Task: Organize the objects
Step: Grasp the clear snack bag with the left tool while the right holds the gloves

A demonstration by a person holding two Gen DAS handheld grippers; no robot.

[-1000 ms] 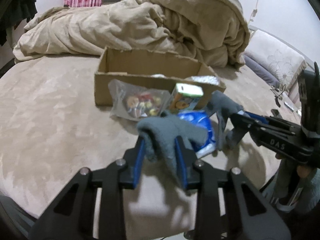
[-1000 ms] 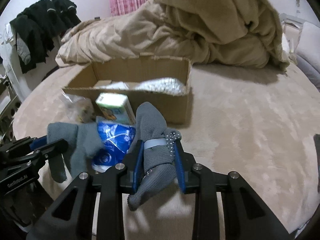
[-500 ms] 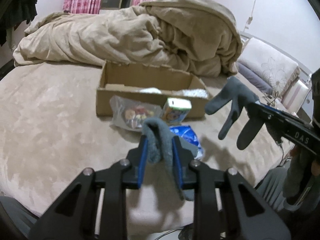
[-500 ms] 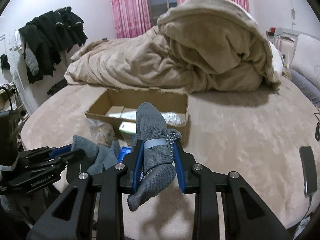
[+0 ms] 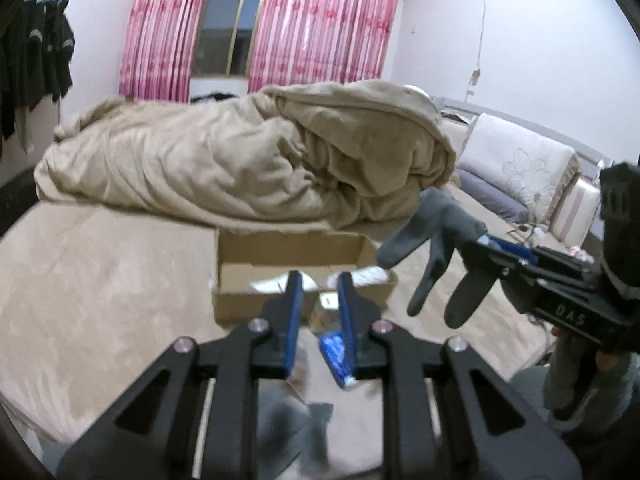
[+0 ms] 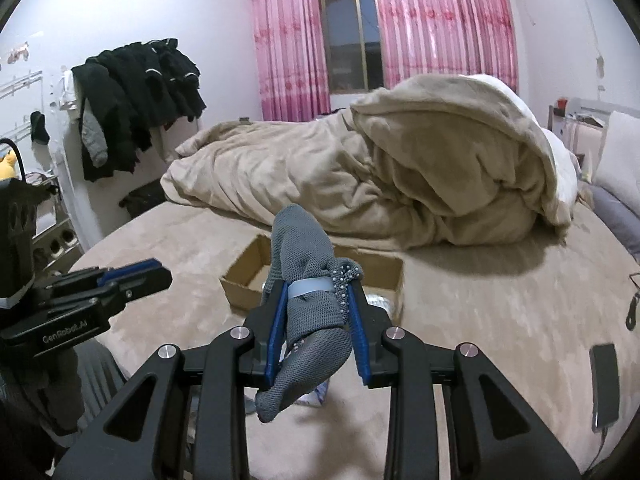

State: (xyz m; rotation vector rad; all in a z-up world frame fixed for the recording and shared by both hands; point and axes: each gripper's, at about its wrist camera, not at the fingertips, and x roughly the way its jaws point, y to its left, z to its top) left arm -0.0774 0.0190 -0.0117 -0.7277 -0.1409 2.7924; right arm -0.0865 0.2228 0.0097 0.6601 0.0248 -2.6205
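A grey knitted glove (image 6: 310,304) is clamped between the blue pads of the right gripper (image 6: 316,304), its cuff end bunched above the jaws and a fold hanging down below them; in the left wrist view the same glove (image 5: 436,236) shows its fingers dangling in the air beside the bed, held well above the surface. The left gripper (image 5: 318,312) holds nothing, its two blue-lined fingers parted with a clear gap between them, and in the right wrist view it (image 6: 132,276) sits off to the side at about the same height as the right one. Below the left gripper, a second grey glove (image 5: 296,428) shows as a blurred shape low in the frame; whether it lies on the bed or is in the air cannot be told. A blue packet (image 5: 336,354) lies on the tan bed (image 5: 100,280) just in front of an open cardboard box (image 5: 240,280), which holds some pale items too blurred to name. Behind the box a beige duvet (image 6: 360,176) is heaped up across the bed. A dark phone (image 6: 604,392) lies near the bed's right edge, well apart from the box. Pink curtains (image 6: 440,20) frame a window, and dark clothes (image 6: 132,96) hang on the wall to the left.
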